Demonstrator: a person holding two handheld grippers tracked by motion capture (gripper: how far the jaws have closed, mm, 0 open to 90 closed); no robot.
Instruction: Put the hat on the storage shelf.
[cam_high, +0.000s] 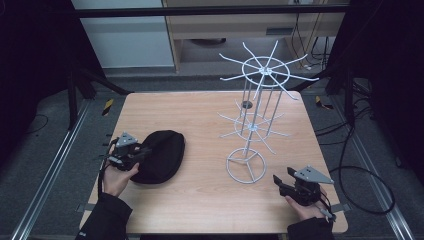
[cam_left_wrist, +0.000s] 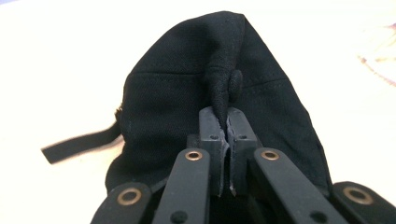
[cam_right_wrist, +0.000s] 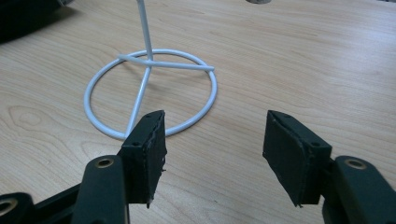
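Observation:
A black cap lies on the left part of the wooden table. My left gripper is shut on a pinched fold of the cap's fabric. In the left gripper view the fold rises from between the pressed pads of that gripper, and a strap trails from the cap at the left. A white wire display rack stands at centre right. My right gripper rests low at the front right, open, with nothing between its jaws. The rack's ring base lies just beyond them.
The rack has two tiers of spoked arms, the upper tier wide and high, the lower one smaller. A small dark round spot sits on the table behind the rack. Black frame posts and cables surround the table.

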